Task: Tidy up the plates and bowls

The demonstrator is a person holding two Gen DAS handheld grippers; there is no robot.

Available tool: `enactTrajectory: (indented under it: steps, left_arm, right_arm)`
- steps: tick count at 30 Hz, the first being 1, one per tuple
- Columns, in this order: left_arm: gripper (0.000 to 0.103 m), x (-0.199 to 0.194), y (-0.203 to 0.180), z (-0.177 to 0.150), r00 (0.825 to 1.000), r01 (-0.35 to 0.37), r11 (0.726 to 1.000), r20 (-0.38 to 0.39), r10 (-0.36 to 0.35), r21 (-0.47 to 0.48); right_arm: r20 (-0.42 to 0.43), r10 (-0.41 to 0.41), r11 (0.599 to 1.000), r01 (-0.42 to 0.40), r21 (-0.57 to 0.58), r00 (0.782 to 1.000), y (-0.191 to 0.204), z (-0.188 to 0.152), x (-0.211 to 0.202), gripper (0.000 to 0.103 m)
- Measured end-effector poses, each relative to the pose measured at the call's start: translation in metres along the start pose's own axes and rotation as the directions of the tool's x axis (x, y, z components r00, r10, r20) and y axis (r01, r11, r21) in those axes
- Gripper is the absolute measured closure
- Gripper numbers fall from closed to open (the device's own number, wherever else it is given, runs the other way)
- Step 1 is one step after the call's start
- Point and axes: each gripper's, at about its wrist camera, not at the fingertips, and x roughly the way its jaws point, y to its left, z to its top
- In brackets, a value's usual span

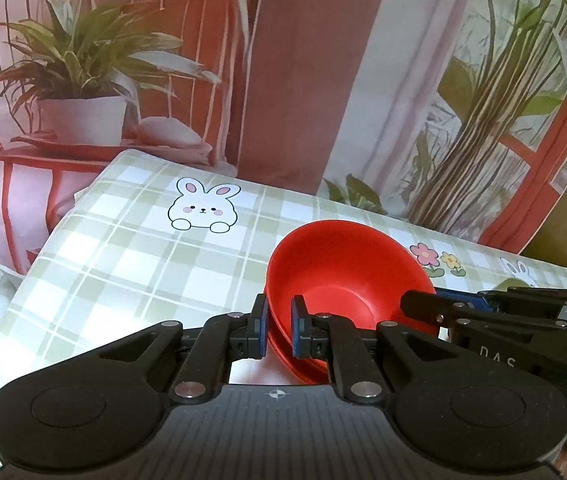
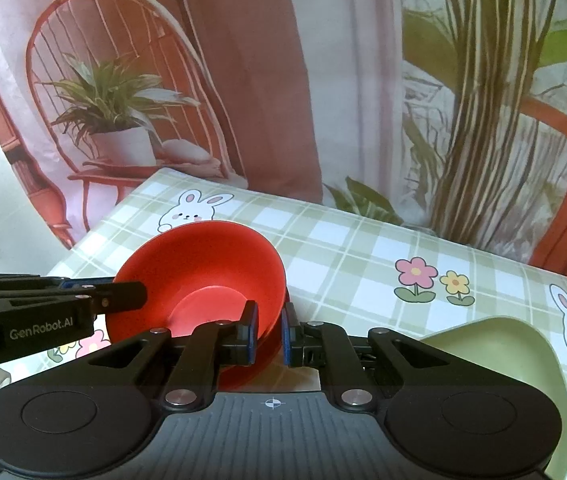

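Note:
A red bowl (image 1: pixel 343 268) is held tilted above the checked tablecloth, and it also shows in the right wrist view (image 2: pixel 203 268). It looks like two nested red bowls, as a second rim shows below (image 1: pixel 303 372). My left gripper (image 1: pixel 277 330) is shut on the bowl's near left rim. My right gripper (image 2: pixel 269 334) is shut on the bowl's right rim, and it shows in the left wrist view (image 1: pixel 423 304). A pale green plate (image 2: pixel 495 344) lies on the table at the right, under my right gripper.
The table (image 1: pixel 131 248) has a green checked cloth with rabbit and flower prints. Its far edge meets a printed backdrop (image 1: pixel 283 60) of a chair, potted plants and a curtain. The table's left edge (image 1: pixel 15 288) drops off close by.

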Motion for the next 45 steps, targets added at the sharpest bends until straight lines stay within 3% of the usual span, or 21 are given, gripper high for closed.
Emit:
enactTrajectory:
  steps: [12, 34, 45]
  left_arm:
    - [0.090, 0.003, 0.005, -0.001, 0.999, -0.033, 0.999, -0.004, 0.033, -0.024]
    - [0.085, 0.031, 0.007, -0.008, 0.998, 0.007, 0.995, -0.054, -0.013, -0.104]
    - [0.085, 0.032, 0.007, -0.011, 0.999, 0.016, 0.993, -0.050, -0.021, -0.115]
  right_arm:
    - [-0.003, 0.007, 1.000, -0.007, -0.001, 1.000, 0.000, -0.001, -0.002, 0.087]
    - [-0.067, 0.012, 1.000, -0.011, 0.017, 0.998, -0.005, 0.000, 0.020, 0.085]
    - [-0.072, 0.009, 1.000, -0.007, 0.022, 0.997, -0.007, 0.000, 0.022, 0.090]
